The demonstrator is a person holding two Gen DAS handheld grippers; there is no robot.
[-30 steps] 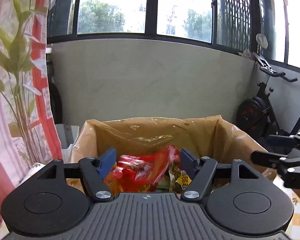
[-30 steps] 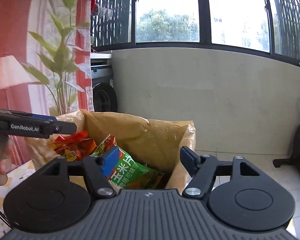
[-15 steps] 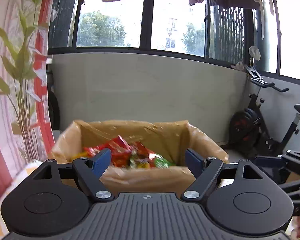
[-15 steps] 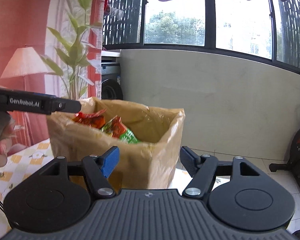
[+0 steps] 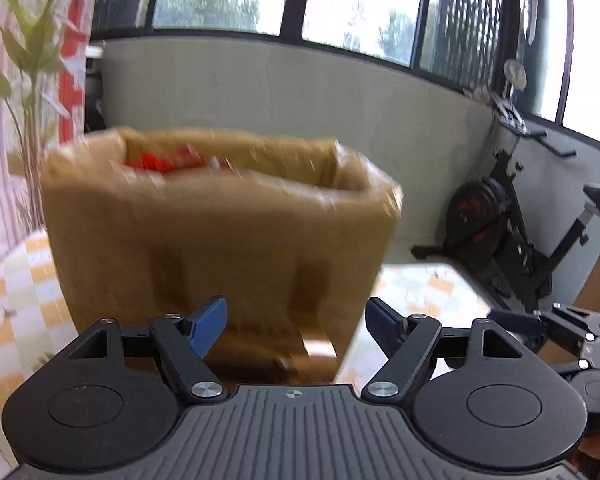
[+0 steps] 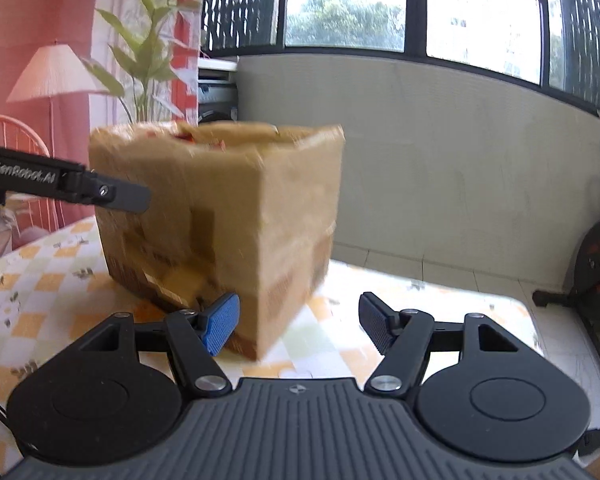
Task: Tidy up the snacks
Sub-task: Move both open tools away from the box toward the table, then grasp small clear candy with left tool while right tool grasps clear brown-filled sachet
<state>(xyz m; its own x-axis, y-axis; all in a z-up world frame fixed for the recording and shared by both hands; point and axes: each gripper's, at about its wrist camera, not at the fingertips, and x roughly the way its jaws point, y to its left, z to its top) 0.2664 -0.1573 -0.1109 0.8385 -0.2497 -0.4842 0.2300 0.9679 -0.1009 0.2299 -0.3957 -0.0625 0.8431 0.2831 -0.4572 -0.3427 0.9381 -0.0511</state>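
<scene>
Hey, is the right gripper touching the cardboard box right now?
Cannot tell. In the right wrist view the right gripper has open jaws, with its blue pad overlapping the blurred cardboard box; no plain gap or contact shows.

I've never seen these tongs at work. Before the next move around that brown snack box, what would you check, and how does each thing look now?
1. Left tongs empty, jaws apart: ok; they just narrowed slightly.
2. Right tongs empty, jaws apart: ok.
3. Box upright on the checked tablecloth: ok.
4. Red snack packets inside the box: ok.
5. Any snacks left outside: cannot tell.
6. Sharp view of the box: not ok, blurred.
</scene>
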